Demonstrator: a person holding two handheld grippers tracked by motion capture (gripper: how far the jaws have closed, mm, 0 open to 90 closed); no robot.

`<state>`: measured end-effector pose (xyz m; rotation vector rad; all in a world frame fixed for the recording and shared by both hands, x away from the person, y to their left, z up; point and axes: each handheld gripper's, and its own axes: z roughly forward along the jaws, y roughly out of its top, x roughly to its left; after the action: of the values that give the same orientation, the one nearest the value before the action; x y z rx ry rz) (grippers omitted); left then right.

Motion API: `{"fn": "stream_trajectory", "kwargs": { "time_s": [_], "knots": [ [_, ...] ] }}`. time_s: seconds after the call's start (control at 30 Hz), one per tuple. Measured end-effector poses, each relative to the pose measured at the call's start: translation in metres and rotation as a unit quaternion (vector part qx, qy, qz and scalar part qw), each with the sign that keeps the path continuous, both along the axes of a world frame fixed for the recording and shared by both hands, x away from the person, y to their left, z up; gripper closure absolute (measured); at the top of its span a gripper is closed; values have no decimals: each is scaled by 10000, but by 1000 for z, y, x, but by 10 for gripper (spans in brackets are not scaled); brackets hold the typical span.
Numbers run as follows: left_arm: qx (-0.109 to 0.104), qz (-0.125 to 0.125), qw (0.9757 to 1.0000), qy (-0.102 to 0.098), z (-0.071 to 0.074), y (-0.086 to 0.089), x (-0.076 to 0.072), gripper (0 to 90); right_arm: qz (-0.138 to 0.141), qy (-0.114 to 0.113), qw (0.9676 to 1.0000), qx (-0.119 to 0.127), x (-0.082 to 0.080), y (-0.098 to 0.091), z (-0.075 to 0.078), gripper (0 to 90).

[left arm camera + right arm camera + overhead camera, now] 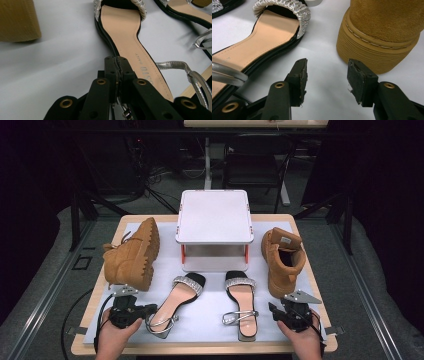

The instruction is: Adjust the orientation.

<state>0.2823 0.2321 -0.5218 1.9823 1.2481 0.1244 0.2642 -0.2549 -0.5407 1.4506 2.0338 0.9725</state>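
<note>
Dark surroundings frame a wooden table [305, 250] covered by a pale mat in the high view, where a white 2-tier rack [214, 222] stands at the back between 2 tan boots. The left boot [131, 255] lies on its side; the right boot [283, 260] stands upright. Nearer the person, 2 sandals are laid out, and the left gripper [145, 309] is seen just beside the heel end of the left sandal [175, 302], whose long axis is angled – toe strap towards the rack, heel and silver ankle strap towards the table's near edge. The right gripper [273, 310] sits just right of the right sandal [241, 302]. In the left gripper view, the jaws are pressed together with nothing visibly between them, low over the sandal's heel-side rim [125, 47]; the toe points away up the frame. A good grasp is judged to need the jaws opened first, then set across the sole's edge rather than the loose strap [190, 75] – otherwise the shoe may swing. In the right gripper view, the jaws stand half apart and empty over bare mat, between sandal [262, 45] and boot sole [372, 50].
</note>
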Motion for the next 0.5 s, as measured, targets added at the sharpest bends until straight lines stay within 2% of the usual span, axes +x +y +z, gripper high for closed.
{"fn": "stream_trajectory", "kwargs": {
  "time_s": [0.5],
  "knots": [
    [-27,149,9999,32,0,20,2,880,-1,5,10000,-13,0,-1,0,502]
  ]
}}
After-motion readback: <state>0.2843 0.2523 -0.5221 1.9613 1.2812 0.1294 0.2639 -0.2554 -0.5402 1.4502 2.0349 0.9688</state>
